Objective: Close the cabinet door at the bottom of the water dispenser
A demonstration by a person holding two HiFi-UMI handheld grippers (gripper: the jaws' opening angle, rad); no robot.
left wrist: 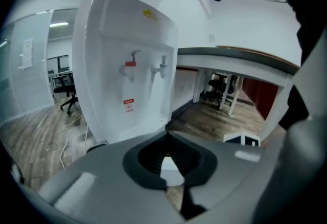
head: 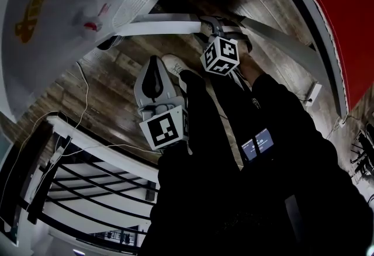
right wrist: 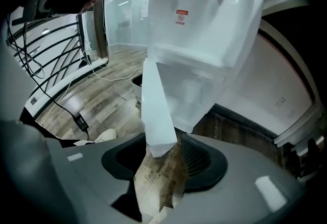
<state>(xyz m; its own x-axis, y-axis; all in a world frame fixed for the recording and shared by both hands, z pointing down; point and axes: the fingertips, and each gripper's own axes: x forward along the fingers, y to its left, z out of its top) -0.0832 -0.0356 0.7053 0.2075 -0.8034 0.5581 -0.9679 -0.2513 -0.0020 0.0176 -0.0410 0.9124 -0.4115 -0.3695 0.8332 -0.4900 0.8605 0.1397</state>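
Note:
The white water dispenser [head: 70,3] stands at the upper left in the head view, with its taps [left wrist: 145,67] facing the left gripper view. Its bottom cabinet door [head: 158,28] swings out as a long white panel. My right gripper [head: 213,24] is at the door's free end and stands open. In the right gripper view the door's lower corner [right wrist: 156,110] lies between the jaws [right wrist: 163,138], near the left pad, and I see no pad pressing on it. My left gripper [head: 154,61] hangs below the door, apart from it. Its jaws [left wrist: 166,135] meet at the tips with nothing held.
The floor is wood plank [head: 117,103] with thin cables [head: 82,91] trailing across it. A black and white rail frame [head: 87,173] fills the lower left. The person's shoe [head: 175,65] is next to the left gripper. A red panel [head: 345,15] lies to the right, and a desk [left wrist: 240,59] stands beside the dispenser.

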